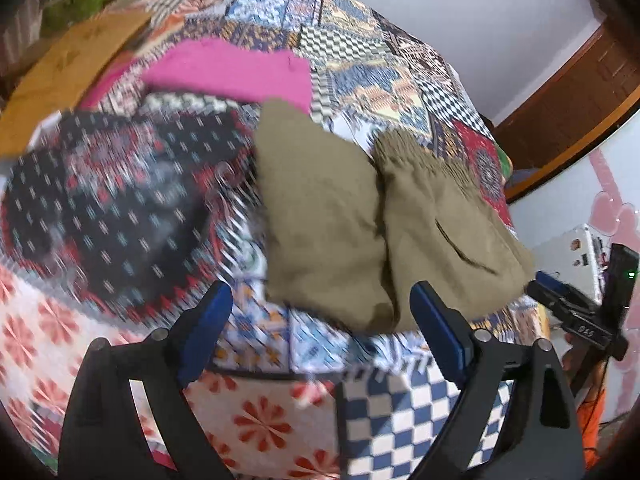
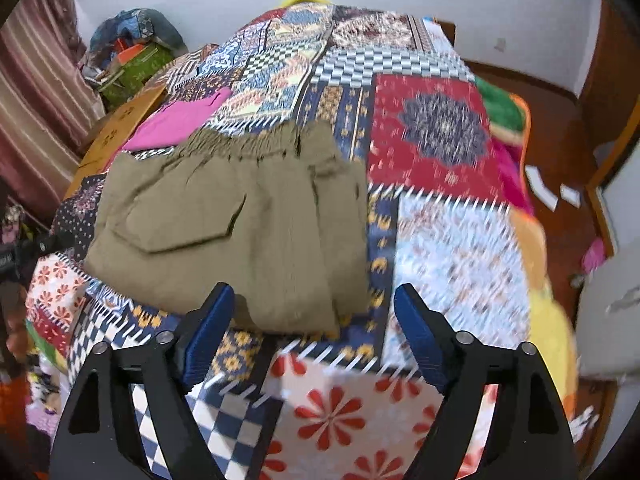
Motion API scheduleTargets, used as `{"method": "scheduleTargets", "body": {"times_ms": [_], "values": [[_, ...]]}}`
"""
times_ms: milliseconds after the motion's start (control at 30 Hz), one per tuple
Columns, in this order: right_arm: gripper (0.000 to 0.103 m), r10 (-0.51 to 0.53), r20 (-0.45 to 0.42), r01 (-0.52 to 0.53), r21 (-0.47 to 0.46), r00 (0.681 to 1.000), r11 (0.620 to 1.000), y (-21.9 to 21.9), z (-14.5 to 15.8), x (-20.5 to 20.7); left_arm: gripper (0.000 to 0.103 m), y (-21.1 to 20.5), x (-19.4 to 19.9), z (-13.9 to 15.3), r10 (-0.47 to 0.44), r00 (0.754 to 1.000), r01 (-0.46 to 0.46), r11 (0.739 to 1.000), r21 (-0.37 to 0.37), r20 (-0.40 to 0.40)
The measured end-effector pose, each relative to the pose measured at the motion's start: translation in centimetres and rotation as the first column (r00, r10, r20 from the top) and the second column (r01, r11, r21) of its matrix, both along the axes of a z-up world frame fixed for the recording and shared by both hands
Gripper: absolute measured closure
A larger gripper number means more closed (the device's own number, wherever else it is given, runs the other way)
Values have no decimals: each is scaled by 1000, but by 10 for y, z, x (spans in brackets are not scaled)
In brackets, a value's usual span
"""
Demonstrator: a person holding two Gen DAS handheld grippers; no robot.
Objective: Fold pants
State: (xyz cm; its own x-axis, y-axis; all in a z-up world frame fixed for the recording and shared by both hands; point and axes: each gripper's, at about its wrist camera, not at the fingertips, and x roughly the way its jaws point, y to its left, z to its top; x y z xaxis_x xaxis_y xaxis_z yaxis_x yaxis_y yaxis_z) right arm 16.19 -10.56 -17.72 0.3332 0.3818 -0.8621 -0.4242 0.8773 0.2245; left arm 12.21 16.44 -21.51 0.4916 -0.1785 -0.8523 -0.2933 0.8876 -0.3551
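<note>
1. Far left, left wrist view: cardboard sheet (image 1: 68, 68), flat, brown, at the bed's edge. Beside it a dark dotted cloth (image 1: 120, 208), blurred, soft, lying on the patchwork bedspread (image 1: 280, 404).
2. Pink garment (image 1: 236, 76), matte knit look, lies flat farther up the bed, apart from the task item.
3. Left gripper (image 1: 320, 320): blue pads spread wide, nothing between them, only the bedspread below. It hovers just short of the near edge of the pants.
4. Pants (image 1: 360, 216), olive-khaki woven cotton look, matte. They lie on the bed as a compact folded bundle with two lobes side by side and a crease between them.
5. Right wrist view: the same pants (image 2: 240, 224) show a gathered elastic waistband at the far edge and a flap pocket on top.
6. Right gripper (image 2: 314, 320): jaws apart and empty; the left pad sits over the bundle's near edge, and I cannot tell whether it touches.
7. Progress, my judgement: the fold looks mostly or fully done. The bundle is slightly uneven at its near corner, so what's left is perhaps a tidy-up or one last fold.
8. Far right: red medallion patch (image 2: 436, 132), printed, flat, with nothing lying on it.
</note>
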Motion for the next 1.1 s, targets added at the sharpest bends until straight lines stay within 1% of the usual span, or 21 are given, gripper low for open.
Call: {"method": "scheduleTargets", "body": {"times_ms": [67,167,200,233,300,367,433,467,567,700,833,867,933,1100], "values": [[23,-9,-24,9,14,1000,1000,-1,-6,-3,12,-10,-5,-5,-1,1000,1,999,-45,4],[23,-29,-49,31,41,998,999,-4,-13,-3,11,-20,-7,-18,-21,1000,19,987,-159,-11],[23,-33,-53,35,47,998,998,-4,-13,-5,11,-23,-7,-22,-24,1000,20,983,-185,-20],[23,-37,-58,40,56,998,998,-5,-13,-4,11,-26,-6,-25,-23,999,18,981,-194,-27],[23,-42,-54,45,69,998,997,-5,-11,-1,11,-33,-1,-29,-31,999,23,981,-193,-38],[23,-43,-52,47,79,998,996,-5,-10,1,11,-40,4,-27,-40,999,33,982,-186,-32],[23,-47,-48,51,87,998,995,-6,-8,5,11,-48,10,-20,-65,998,62,975,-214,-4],[23,-51,-42,55,88,998,995,-6,-7,8,11,-52,12,-16,-77,997,77,974,-214,9],[23,-54,-24,56,99,998,994,-4,-2,13,7,-61,23,-11,-92,996,94,981,-167,18],[23,-47,-16,48,84,999,995,-1,-6,22,7,-56,39,-32,-58,998,51,982,-184,-36],[22,-36,-35,38,51,999,998,3,-21,32,6,-51,52,-35,-23,999,19,984,-180,-22],[22,-35,-42,37,53,999,998,3,-24,33,6,-49,54,-36,-18,1000,15,983,-182,-19],[19,-35,-59,38,64,998,997,5,-32,36,6,-48,60,-38,-7,1000,3,984,-179,-18],[19,-23,-87,31,90,996,995,8,-41,43,5,-48,73,-41,21,1000,-23,988,-154,-12]]}}
